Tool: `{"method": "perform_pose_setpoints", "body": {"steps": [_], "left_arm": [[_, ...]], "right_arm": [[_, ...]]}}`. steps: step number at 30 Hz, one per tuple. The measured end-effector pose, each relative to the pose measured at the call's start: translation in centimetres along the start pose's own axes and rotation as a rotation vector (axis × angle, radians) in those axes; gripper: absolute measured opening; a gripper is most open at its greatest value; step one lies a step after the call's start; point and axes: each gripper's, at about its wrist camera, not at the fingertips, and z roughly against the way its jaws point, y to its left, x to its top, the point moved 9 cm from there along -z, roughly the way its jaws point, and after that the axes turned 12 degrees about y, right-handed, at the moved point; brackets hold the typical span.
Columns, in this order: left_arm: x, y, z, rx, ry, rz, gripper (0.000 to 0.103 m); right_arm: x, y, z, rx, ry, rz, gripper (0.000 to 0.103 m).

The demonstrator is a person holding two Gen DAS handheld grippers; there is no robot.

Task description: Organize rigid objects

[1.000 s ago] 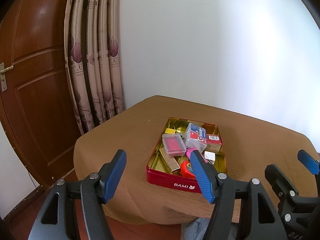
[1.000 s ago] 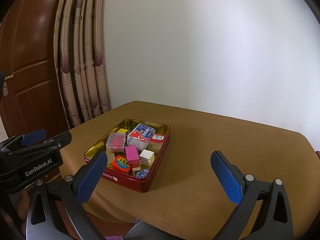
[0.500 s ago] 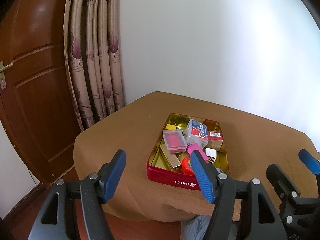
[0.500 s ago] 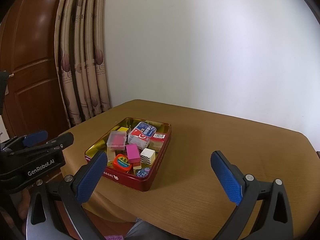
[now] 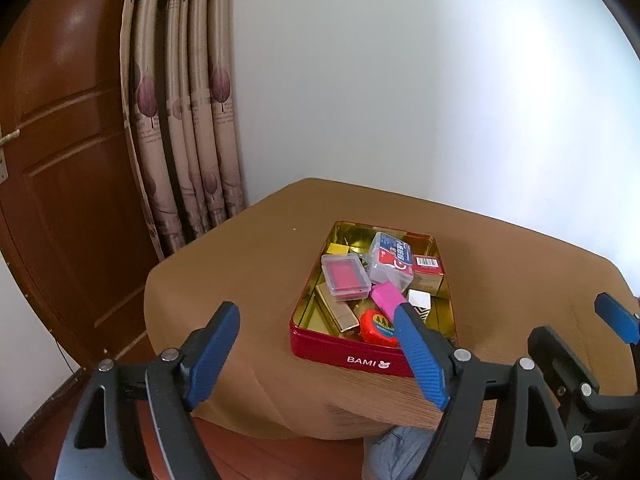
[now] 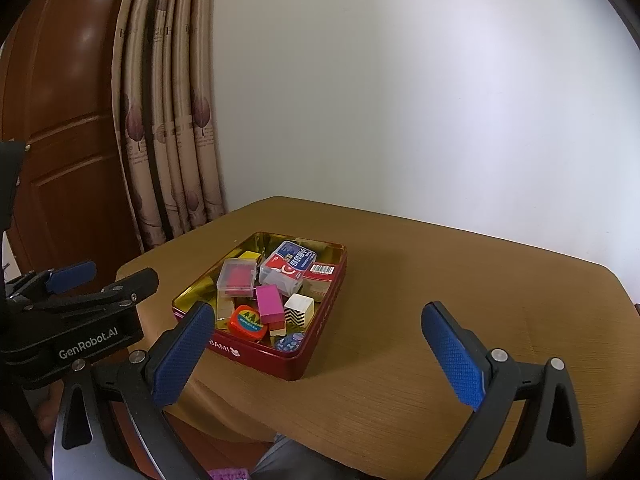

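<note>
A red BAMI tin (image 5: 352, 354) (image 6: 320, 332) sits on the brown table near its front left corner. It holds several small rigid objects: a clear case with a red insert (image 5: 345, 276) (image 6: 237, 278), a pink block (image 5: 386, 298) (image 6: 269, 304), a blue-red card box (image 5: 391, 262) (image 6: 289, 266), a striped cube (image 6: 299, 309), and a red tape measure (image 5: 378, 326) (image 6: 246, 320). My left gripper (image 5: 316, 354) is open and empty, in front of the tin. My right gripper (image 6: 318, 354) is open and empty, to the tin's right.
The table (image 6: 460, 280) stands against a white wall. A patterned curtain (image 5: 184, 120) and a wooden door (image 5: 60, 160) are to the left. The left gripper's body (image 6: 76, 320) shows at the left of the right wrist view.
Both views have shifted a little toward the table; the tin sits slightly higher in both views. Both grippers stay open and empty.
</note>
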Motion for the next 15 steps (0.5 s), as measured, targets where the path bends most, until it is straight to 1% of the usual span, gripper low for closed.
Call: {"method": "perform_pose_setpoints", "body": {"steps": [4, 7, 9, 15], "left_arm": [[0.4, 0.3, 0.7, 0.025, -0.055, 0.005, 0.083], [0.6, 0.7, 0.8, 0.025, -0.079, 0.021, 0.083], [0.5, 0.8, 0.6, 0.006, -0.074, 0.032, 0.083], [0.4, 1.1, -0.3, -0.012, -0.041, 0.051, 0.083]], "right_arm": [[-0.1, 0.1, 0.0, 0.004, 0.0, 0.001, 0.102], [-0.1, 0.1, 0.0, 0.005, -0.001, 0.004, 0.102], [-0.1, 0.1, 0.0, 0.008, 0.001, 0.005, 0.102], [-0.2, 0.1, -0.1, 0.011, 0.002, 0.005, 0.102]]}}
